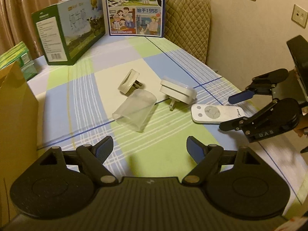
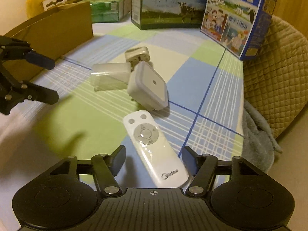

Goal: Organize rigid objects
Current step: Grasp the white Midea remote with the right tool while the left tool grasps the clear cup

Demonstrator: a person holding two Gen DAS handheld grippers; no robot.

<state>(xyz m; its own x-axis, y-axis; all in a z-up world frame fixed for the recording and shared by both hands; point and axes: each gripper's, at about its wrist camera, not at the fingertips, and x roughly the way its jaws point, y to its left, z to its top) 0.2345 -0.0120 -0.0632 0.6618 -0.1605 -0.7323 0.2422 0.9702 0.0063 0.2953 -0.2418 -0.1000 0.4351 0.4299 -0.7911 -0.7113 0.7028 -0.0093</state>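
Observation:
A white remote point(image 2: 154, 146) lies on the checked tablecloth point(image 2: 192, 80), its lower end between the fingers of my right gripper point(image 2: 154, 155). The jaws stand open, with gaps on both sides of the remote. In the left wrist view the right gripper point(image 1: 233, 111) reaches in from the right over the remote point(image 1: 213, 114). Beyond the remote lie a square white plug adapter point(image 2: 148, 84), a translucent plastic cover point(image 2: 111, 76) on its side, and a smaller white plug point(image 2: 137, 54). My left gripper point(image 1: 150, 146) hangs open and holds nothing, short of the plastic cover point(image 1: 134, 111).
An open cardboard box point(image 1: 13, 105) stands at the table's left edge, with green packs point(image 1: 17, 57) behind it. A green milk carton point(image 1: 71, 32) and a blue one point(image 1: 135, 7) stand at the back. A quilted chair back point(image 1: 186, 23) rises at the far right.

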